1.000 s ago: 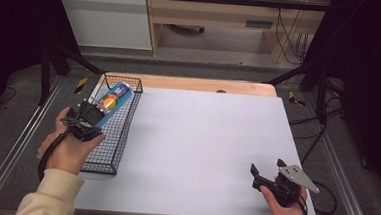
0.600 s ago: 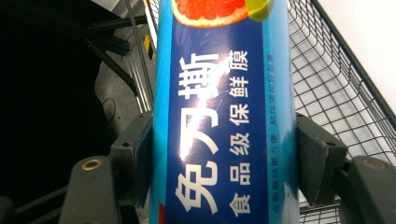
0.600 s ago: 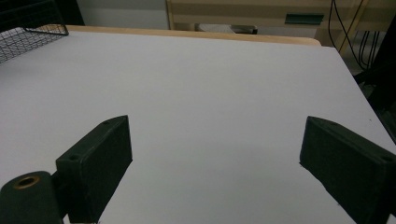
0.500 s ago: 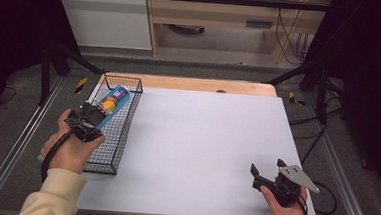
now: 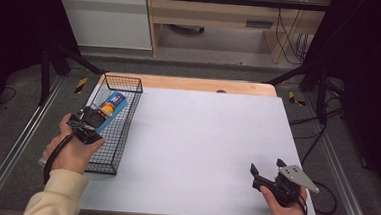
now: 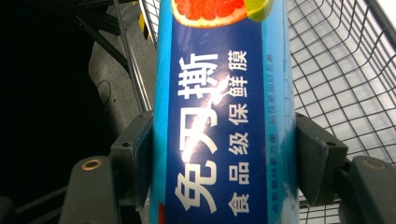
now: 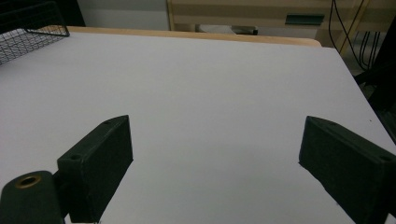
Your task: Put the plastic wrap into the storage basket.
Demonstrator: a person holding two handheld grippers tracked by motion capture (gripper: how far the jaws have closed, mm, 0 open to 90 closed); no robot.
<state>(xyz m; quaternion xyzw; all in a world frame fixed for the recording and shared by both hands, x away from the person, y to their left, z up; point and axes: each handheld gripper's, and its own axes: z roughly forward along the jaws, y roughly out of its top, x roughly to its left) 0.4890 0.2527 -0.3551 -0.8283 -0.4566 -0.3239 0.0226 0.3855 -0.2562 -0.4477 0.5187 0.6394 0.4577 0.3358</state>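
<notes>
At nine o'clock on the white table, the left gripper is pinching a long blue cling-film box between both jaws, holding it over the black wire basket. At five o'clock, the right gripper is resting with jaws spread wide, holding nothing.

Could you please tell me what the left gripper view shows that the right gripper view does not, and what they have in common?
The left gripper view alone shows a blue box printed with white Chinese characters and citrus slices, pressed between that gripper's fingers. The right gripper view alone shows the white table top and its wooden far edge, with its own fingers spread apart on nothing. Both share the black wire basket.
</notes>
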